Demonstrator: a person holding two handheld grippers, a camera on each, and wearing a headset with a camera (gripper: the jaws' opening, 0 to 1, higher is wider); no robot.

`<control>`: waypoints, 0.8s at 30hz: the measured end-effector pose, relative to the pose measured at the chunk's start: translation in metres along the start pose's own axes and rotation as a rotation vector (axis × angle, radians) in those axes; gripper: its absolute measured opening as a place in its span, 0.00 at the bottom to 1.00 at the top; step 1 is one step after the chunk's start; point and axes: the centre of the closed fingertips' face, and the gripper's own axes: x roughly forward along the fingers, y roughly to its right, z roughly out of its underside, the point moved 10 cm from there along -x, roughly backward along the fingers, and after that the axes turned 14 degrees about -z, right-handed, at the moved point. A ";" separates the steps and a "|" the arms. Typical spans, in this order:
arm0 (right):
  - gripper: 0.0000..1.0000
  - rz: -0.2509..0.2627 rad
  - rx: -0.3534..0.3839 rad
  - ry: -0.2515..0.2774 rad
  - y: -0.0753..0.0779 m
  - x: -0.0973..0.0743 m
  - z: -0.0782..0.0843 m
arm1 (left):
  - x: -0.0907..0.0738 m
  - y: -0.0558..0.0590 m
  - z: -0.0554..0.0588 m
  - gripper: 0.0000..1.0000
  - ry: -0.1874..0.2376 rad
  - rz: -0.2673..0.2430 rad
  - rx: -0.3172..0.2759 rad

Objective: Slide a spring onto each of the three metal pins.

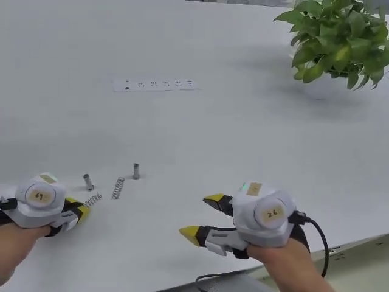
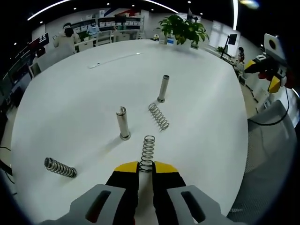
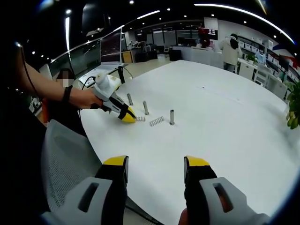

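Two metal pins point(image 1: 88, 182) point(image 1: 136, 171) stand upright on the white table at the lower left. A loose spring point(image 1: 118, 187) lies between them. My left gripper point(image 1: 79, 210) is shut on the end of a second spring point(image 1: 93, 199), which lies flat just short of the nearer pin. In the left gripper view that held spring point(image 2: 148, 152) points between the nearer pin point(image 2: 123, 123) and the farther pin point(image 2: 163, 88), and a third spring point(image 2: 60, 167) lies off to the left. My right gripper point(image 1: 202, 216) hovers open and empty at the lower right. The right gripper view shows three pins; the closest point(image 3: 172, 117) stands beside a loose spring point(image 3: 157, 121).
A white power strip point(image 1: 155, 84) lies flat further back on the table. A potted plant point(image 1: 340, 36) stands at the far right. The table's front edge point(image 1: 340, 246) runs close under my right hand, with a mesh chair point(image 3: 70, 159) beyond it.
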 end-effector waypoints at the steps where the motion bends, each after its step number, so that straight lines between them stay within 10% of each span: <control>1: 0.46 -0.003 0.000 0.002 -0.001 0.000 0.001 | -0.003 0.002 0.002 0.03 0.001 0.001 -0.003; 24: 0.45 -0.061 -0.004 -0.012 -0.015 0.010 0.007 | -0.046 0.013 0.023 0.03 0.059 -0.035 -0.119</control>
